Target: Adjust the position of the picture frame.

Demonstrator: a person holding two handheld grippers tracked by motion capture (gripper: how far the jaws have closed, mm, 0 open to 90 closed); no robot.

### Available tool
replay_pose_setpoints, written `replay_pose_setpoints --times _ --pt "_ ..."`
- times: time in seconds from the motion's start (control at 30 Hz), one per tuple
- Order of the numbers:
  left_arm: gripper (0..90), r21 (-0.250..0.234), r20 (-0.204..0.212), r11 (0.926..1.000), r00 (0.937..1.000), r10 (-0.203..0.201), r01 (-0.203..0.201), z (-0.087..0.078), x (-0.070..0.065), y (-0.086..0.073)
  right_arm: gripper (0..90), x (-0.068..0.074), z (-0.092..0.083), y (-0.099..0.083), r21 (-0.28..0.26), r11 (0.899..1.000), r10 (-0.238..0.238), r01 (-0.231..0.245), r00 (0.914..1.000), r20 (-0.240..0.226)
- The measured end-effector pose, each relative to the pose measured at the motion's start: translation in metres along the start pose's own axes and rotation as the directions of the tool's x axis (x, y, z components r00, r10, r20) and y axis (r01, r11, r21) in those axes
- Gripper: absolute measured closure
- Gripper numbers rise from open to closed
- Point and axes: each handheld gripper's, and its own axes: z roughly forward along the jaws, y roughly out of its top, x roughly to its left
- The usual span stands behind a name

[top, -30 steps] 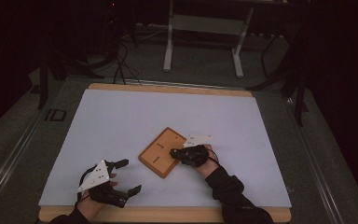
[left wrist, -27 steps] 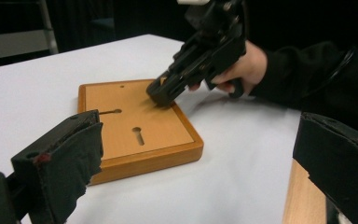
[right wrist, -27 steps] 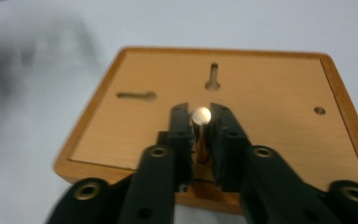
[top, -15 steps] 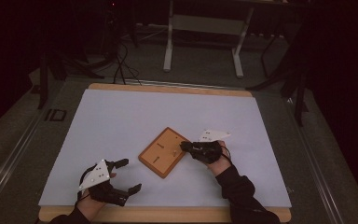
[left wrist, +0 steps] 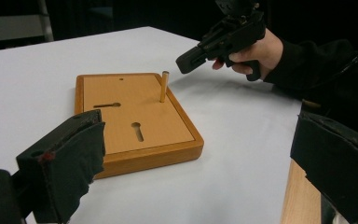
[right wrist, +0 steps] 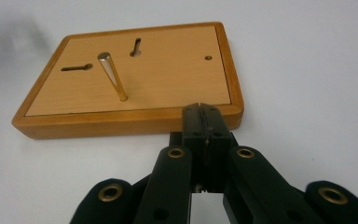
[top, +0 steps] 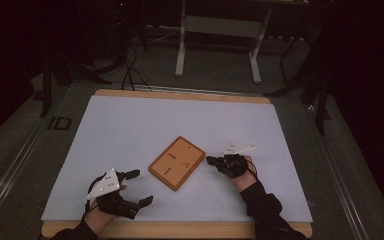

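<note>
Board: a flat wooden board [top: 177, 163] with a raised darker rim lies on the white counter [top: 130, 130], near its middle and a little toward the person's side, turned at an angle to the counter's edges.
Board face: two keyhole-shaped slots [left wrist: 136, 131] and one small round hole [right wrist: 208, 58] are cut into the lighter inset panel.
Peg: a slim wooden peg [left wrist: 164, 86] stands in the board close to the rim, on the side facing the right gripper; in the left gripper view it looks upright, and in the right gripper view it leans because of the camera's angle.
Right gripper: the right gripper [top: 211, 161] is held just beside the board's right edge, clear of it, its tip pointing at the rim; in the left gripper view it hangs above the counter, beyond the peg.
Right fingers: pressed together with nothing between them, having just closed the last bit; in the right gripper view [right wrist: 204, 122] the two pads meet in front of the board's near rim.
Right hand: a hand in a dark sleeve [left wrist: 254, 52] wraps the gripper's body.
Left gripper: the left gripper [top: 139, 188] rests near the counter's front left, well apart from the board, aimed toward it.
Left fingers: spread wide and empty; in the left gripper view one padded finger [left wrist: 67, 161] is at the lower left and the other at the right edge, with the board seen between them farther off.
Counter edge: a wooden border [top: 180, 229] shows along the front of the white surface.
</note>
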Motion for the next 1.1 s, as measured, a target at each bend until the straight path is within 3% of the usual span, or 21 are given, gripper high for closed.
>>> replay_pose_setpoints --times 0.07,0.13,0.2,0.27,0.33,0.37,0.4,0.47,0.57,0.67,0.73,0.8,0.83,0.87,1.0,1.07,1.1 --pt "5.6 0.066 -0.001 0.9976 0.9998 -0.018 0.018 0.003 0.003 0.0 90.0 0.0 -0.002 0.0 -0.013 1.0 0.006 -0.006 0.9999 -0.012" --pt "9.6 0.102 -0.018 0.9948 0.9998 -0.001 0.003 0.004 0.006 0.001 90.0 0.002 -0.005 0.001 -0.028 1.0 0.002 -0.003 0.9999 -0.015" --pt "17.3 0.145 -0.04 0.9893 0.9992 -0.007 0.013 0.009 0.012 0.002 90.0 0.003 -0.011 0.002 -0.05 0.999 0.002 -0.003 0.9998 -0.018" --pt "33.3 0.165 -0.083 0.9862 0.9966 -0.001 0.015 0.012 0.018 0.003 90.0 0.004 -0.016 0.002 -0.072 0.997 -0.003 0.002 0.9999 -0.011" --pt "42.1 0.194 -0.137 0.9807 0.9906 0.001 0.026 0.016 0.025 0.004 90.0 0.005 -0.021 0.002 -0.085 0.996 -0.002 0.001 1.0 -0.003" --pt "48.4 0.194 -0.137 0.9807 0.9906 0.001 0.026 0.016 0.025 0.004 90.0 0.005 -0.021 0.002 -0.085 0.996 -0.002 0.001 1.0 -0.003" --pt "48.4 0.219 -0.171 0.9749 0.9853 -0.005 0.043 0.02 0.032 0.005 90.0 0.005 -0.024 0.001 -0.09 0.996 0.0 -0.001 1.0 -0.004" --pt "58.7 0.24 -0.209 0.969 0.9778 -0.008 0.059 0.024 0.038 0.005 90.0 0.006 -0.028 0.0 -0.099 0.995 -0.002 0.002 1.0 0.002" --pt "69.6 0.294 -0.247 0.9538 0.969 0.012 0.063 0.031 0.048 0.005 88.7 0.007 -0.03 -0.004 -0.091 0.996 -0.02 0.021 0.9997 0.013" --pt "78.4 0.321 -0.266 0.9447 0.9638 0.024 0.065 0.038 0.053 0.006 77.6 0.005 -0.03 -0.006 -0.099 0.995 -0.006 0.006 1.0 0.002" --pt "81.7 0.334 -0.263 0.9398 0.9647 0.019 0.072 0.042 0.057 0.006 71.7 0.005 -0.03 -0.007 -0.114 0.993 0.009 -0.01 0.9999 -0.006" --pt "85.3 0.334 -0.263 0.9398 0.9647 0.019 0.072 0.042 0.057 0.006 71.7 0.005 -0.03 -0.007 -0.123 0.992 0.015 -0.016 0.9998 -0.009" --pt "89.1 0.359 -0.254 0.9309 0.9667 0.03 0.066 0.049 0.061 0.005 57.9 0.004 -0.03 -0.008 -0.132 0.991 0.019 -0.02 0.9998 -0.006" --pt "89.2 0.371 -0.257 0.9267 0.9656 0.039 0.061 0.051 0.062 0.005 53.7 0.004 -0.03 -0.008 -0.138 0.99 0.027 -0.028 0.9996 -0.01" --pt "89.7 0.38 -0.243 0.9237 0.9688 0.048 0.05 0.057 0.064 0.005 33.7 0.001 -0.029 -0.009 -0.14 0.988 0.055 -0.057 0.9983 -0.02" --pt "89.8 0.38 -0.243 0.9235 0.969 0.045 0.053 0.058 0.065 0.005 28.4 0.0 -0.028 -0.01 -0.137 0.988 0.069 -0.074 0.9968 -0.041" --pt "89.8 0.39 -0.241 0.9195 0.9691 0.053 0.046 0.059 0.066 0.005 26.4 0.0 -0.028 -0.01 -0.142 0.986 0.077 -0.084 0.9957 -0.051"
